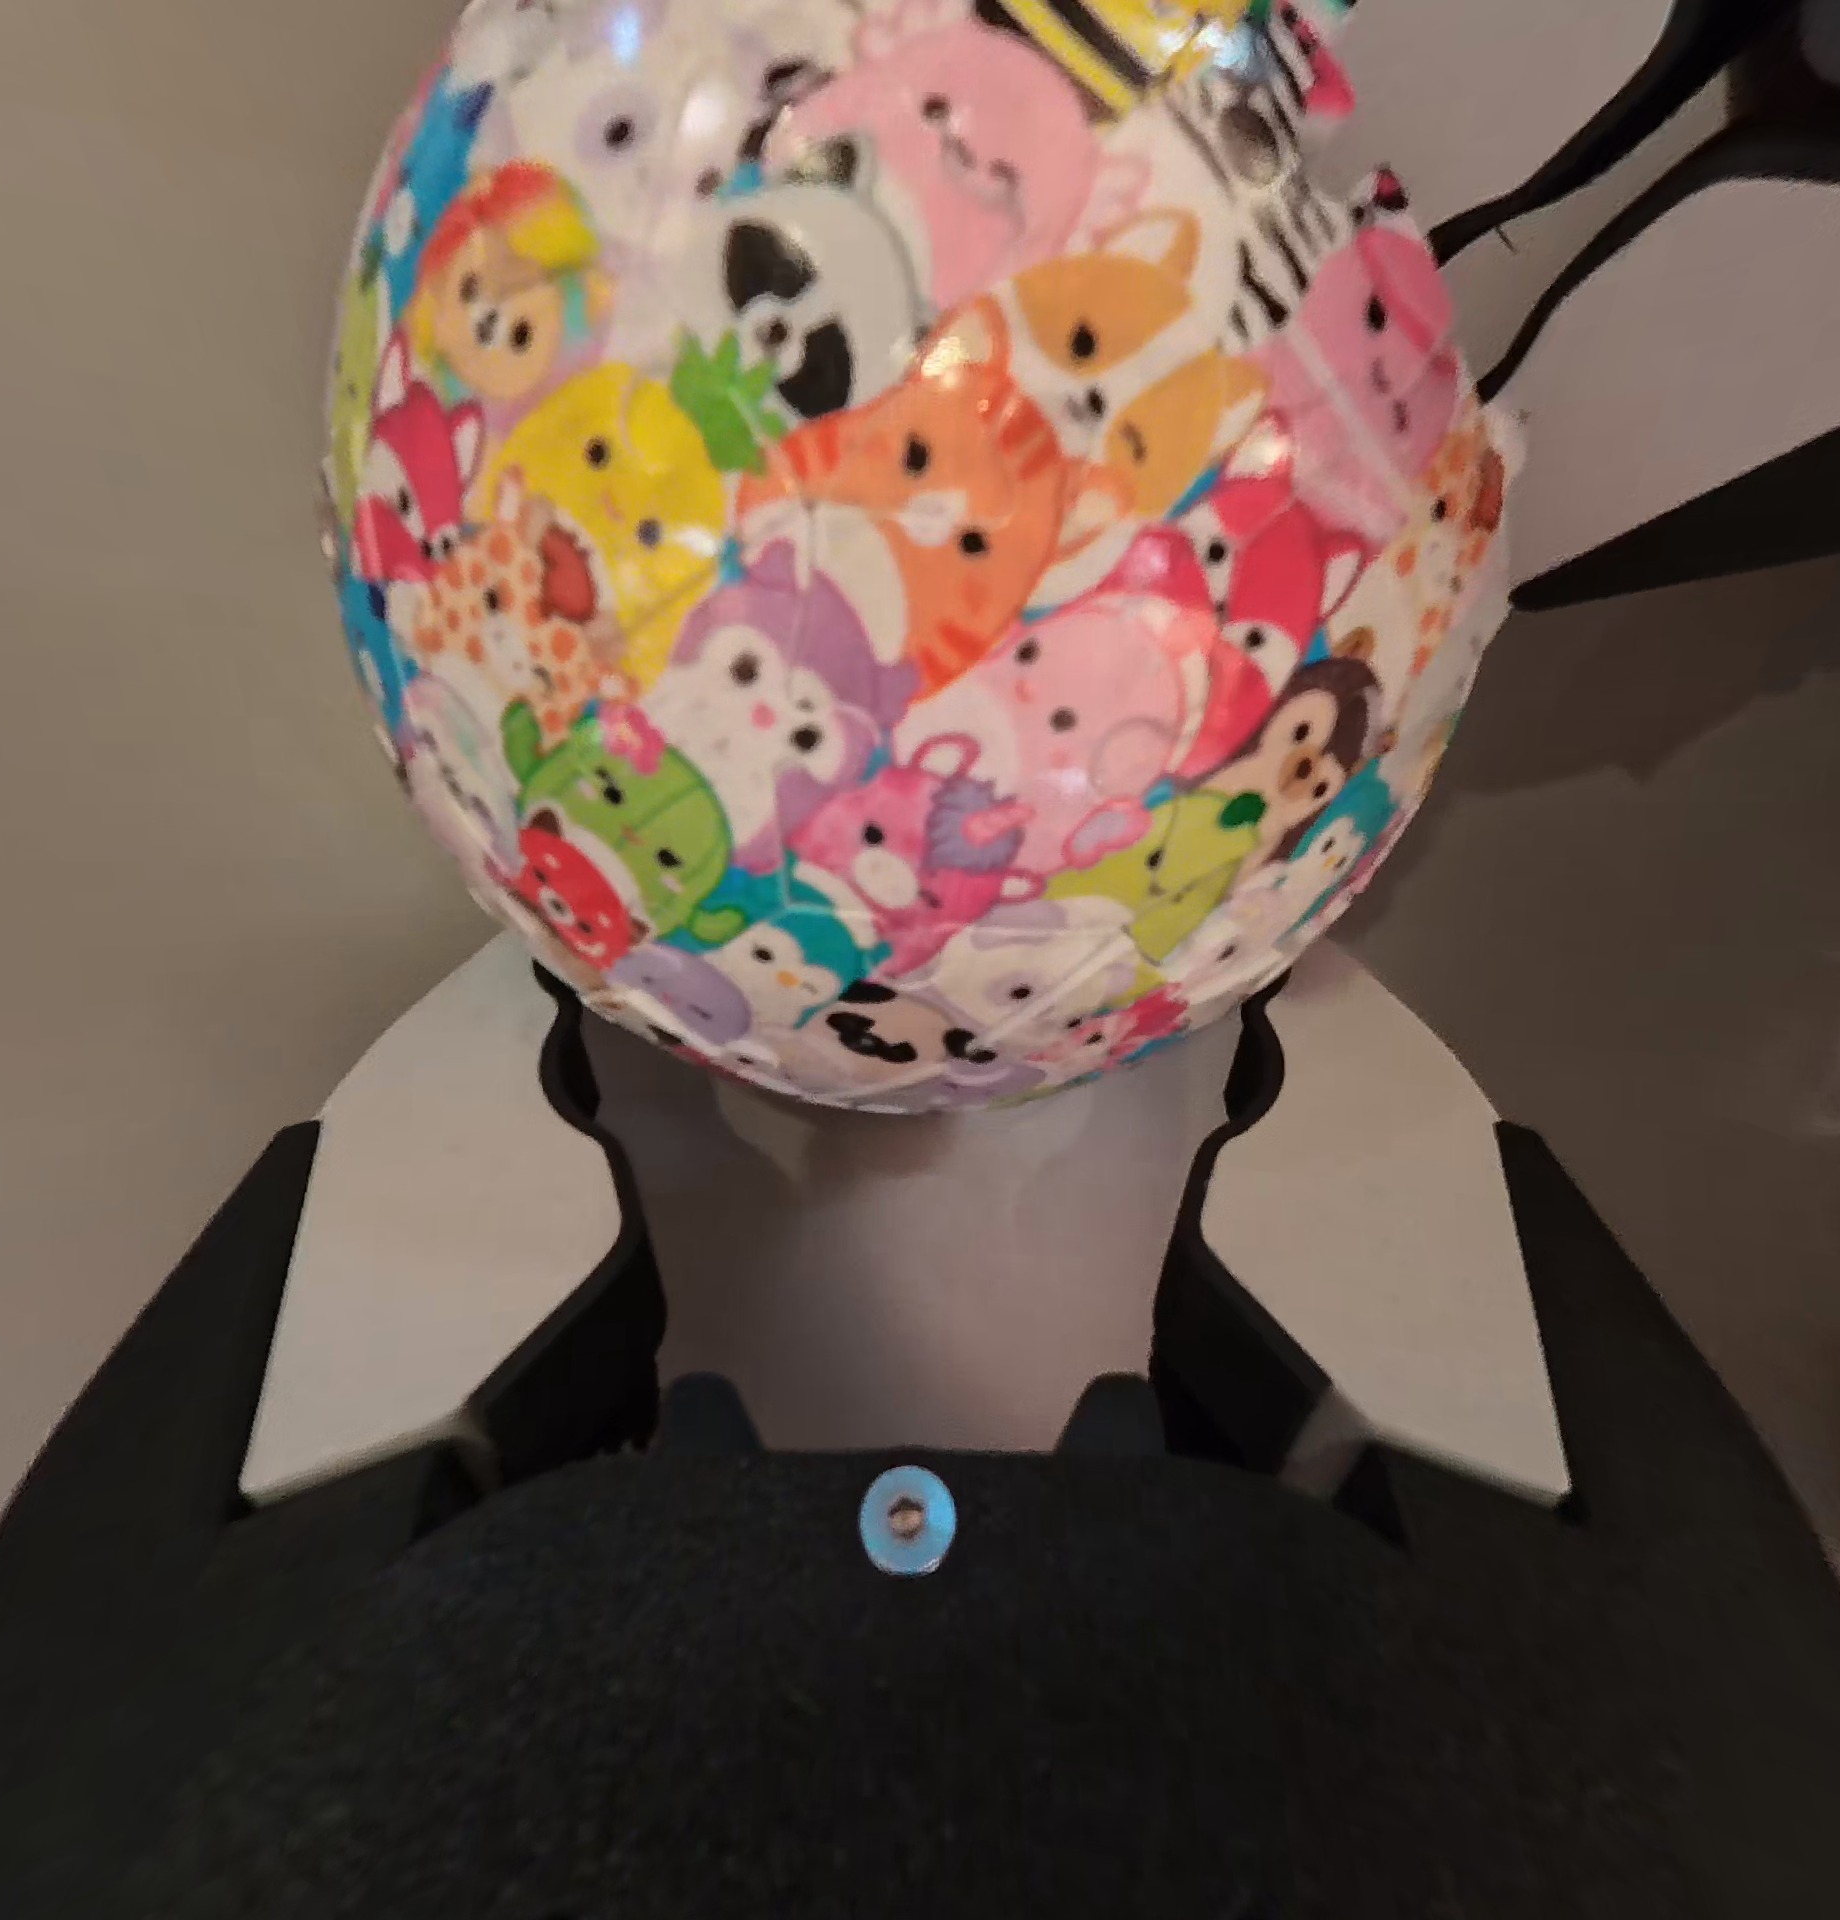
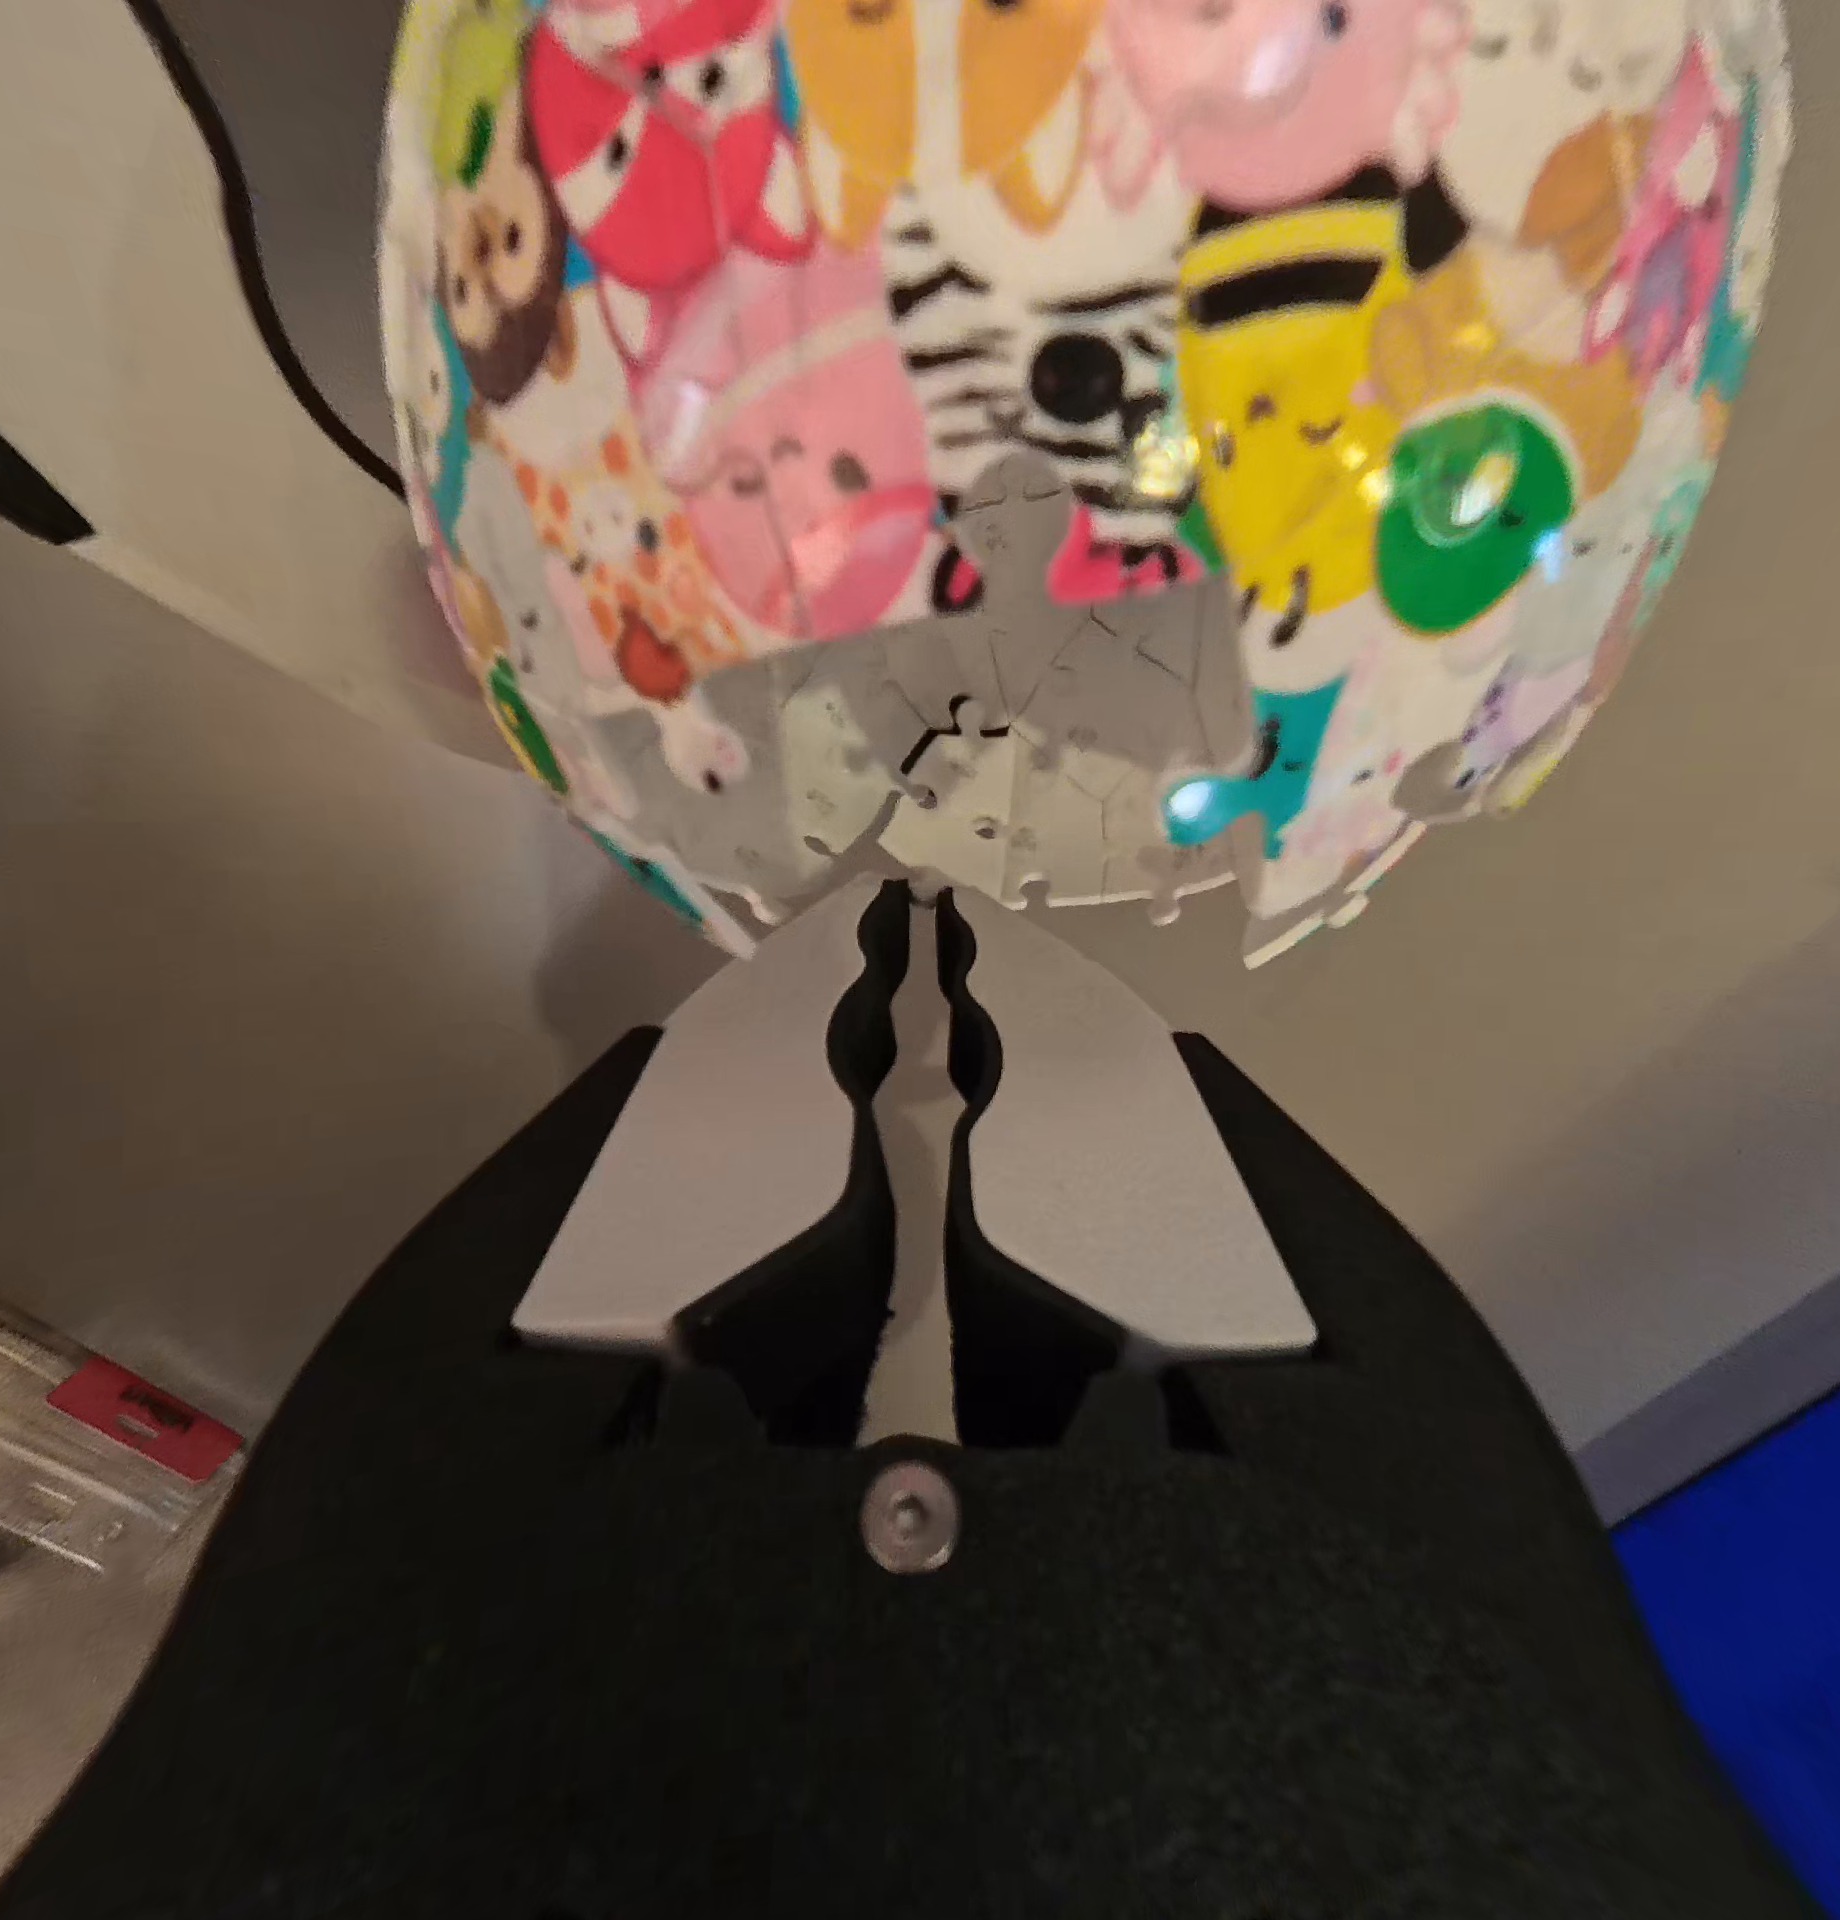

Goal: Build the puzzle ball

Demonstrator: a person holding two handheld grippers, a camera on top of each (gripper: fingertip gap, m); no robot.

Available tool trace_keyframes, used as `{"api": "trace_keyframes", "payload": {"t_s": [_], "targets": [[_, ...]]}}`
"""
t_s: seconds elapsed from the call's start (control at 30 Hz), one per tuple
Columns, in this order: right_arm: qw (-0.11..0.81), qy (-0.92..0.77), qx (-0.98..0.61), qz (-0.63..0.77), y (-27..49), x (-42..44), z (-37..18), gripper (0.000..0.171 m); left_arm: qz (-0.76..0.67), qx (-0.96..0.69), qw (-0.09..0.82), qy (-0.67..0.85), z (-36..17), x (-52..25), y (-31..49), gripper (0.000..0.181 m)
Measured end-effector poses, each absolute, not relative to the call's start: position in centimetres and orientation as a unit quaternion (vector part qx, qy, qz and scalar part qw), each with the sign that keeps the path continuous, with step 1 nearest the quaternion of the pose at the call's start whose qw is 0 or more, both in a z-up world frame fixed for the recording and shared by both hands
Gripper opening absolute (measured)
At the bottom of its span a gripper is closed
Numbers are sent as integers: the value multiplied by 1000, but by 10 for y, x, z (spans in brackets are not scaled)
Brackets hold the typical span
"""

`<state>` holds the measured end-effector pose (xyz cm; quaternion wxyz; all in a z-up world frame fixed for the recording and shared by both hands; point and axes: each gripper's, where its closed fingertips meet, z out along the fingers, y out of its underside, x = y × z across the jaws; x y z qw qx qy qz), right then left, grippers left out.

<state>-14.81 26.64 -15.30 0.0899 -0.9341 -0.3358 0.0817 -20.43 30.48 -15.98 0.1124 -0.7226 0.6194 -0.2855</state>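
Left gripper (image 1: 911,1013): I see its fingers spread wide, one on each flank of the puzzle ball (image 1: 916,520). The black pads (image 1: 568,1049) touch the lower curve on both sides, so I judge the ball is cradled and lightly clamped between them.

Right gripper (image 2: 918,914): fingers almost together, only a thin slit between them. The tips sit at the lower rim of the ball's opening; whether they pinch a piece edge there I cannot tell.

Puzzle ball, location: held up in the air between the two grippers, in front of a plain beige wall (image 1: 147,520). No worktop shows under it.

Puzzle ball, condition: mostly assembled, glossy printed shell of cartoon animals. In the right wrist view a gap (image 2: 999,748) exposes the grey inner faces of the far pieces, so I judge a few pieces are missing.

Handling: I judge it light, hollow and rigid only while the interlocks hold. The gloss suggests it is slippery; hard squeezing could pop seams.

Hold point: take it across the widest finished band, away from the open edge.

Background: the right gripper's dark outline (image 1: 1674,364) shows beyond the ball in the left wrist view; a blue surface (image 2: 1768,1621) lies low right in the right wrist view.
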Motion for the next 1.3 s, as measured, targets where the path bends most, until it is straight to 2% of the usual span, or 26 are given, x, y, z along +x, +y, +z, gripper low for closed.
{"api": "trace_keyframes", "payload": {"t_s": [0.8,1.3], "targets": [[71,-328,-938,91,262,-148,-158,5,-271,-720,136,624,-156,-203,307,117],[95,-317,-938,99,265,-145,-154,5,-273,-721,137,622,-156,-203,307,117]]}}
